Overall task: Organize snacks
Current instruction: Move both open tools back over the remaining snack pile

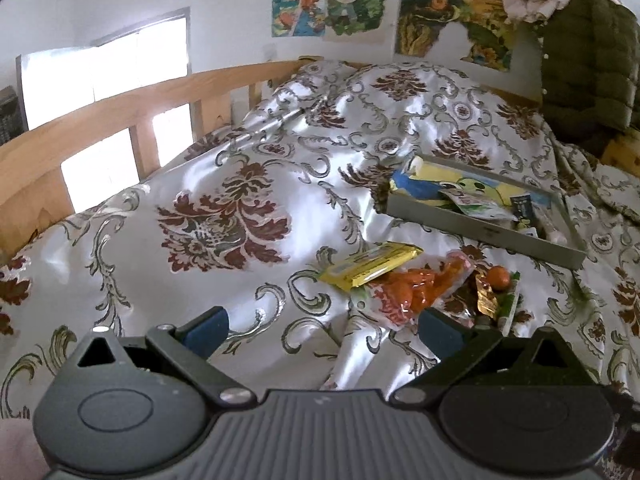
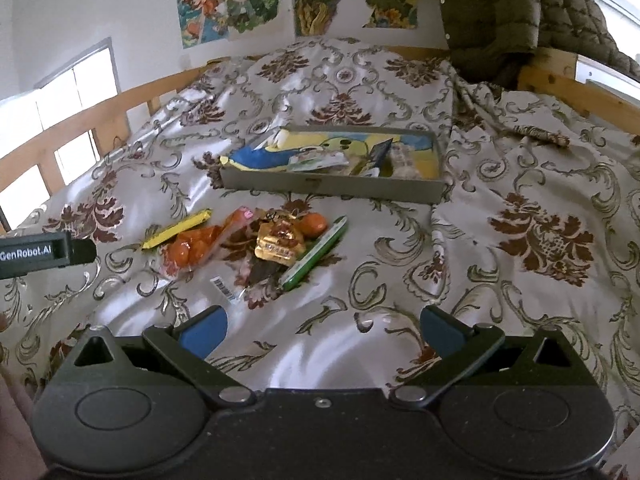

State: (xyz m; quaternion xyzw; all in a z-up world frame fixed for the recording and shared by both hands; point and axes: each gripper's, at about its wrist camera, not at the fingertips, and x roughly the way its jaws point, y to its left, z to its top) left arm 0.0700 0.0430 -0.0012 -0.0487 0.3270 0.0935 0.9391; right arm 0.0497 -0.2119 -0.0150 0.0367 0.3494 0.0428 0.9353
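Note:
A grey tray (image 2: 328, 189) with a cartoon-printed bottom lies on the bed and holds a few snack packets (image 2: 320, 162). In front of it lie loose snacks: a yellow bar (image 2: 178, 229), an orange packet (image 2: 196, 250), a gold wrapper (image 2: 280, 245), a small orange ball (image 2: 313, 223) and a green stick pack (image 2: 316, 254). My right gripper (image 2: 322, 330) is open and empty, nearer than the pile. My left gripper (image 1: 324, 330) is open and empty, left of the pile; its right finger is close to the orange packet (image 1: 416, 290). The tray (image 1: 480, 232) and yellow bar (image 1: 372, 266) also show in the left wrist view.
The bed has a white satin cover with dark red floral print (image 2: 540, 240) and a wooden rail (image 1: 120, 108) on the left. A green quilted jacket (image 2: 512, 12) hangs at the back right. Posters (image 2: 228, 0) are on the wall. The left gripper's body (image 2: 44, 254) shows at the left edge.

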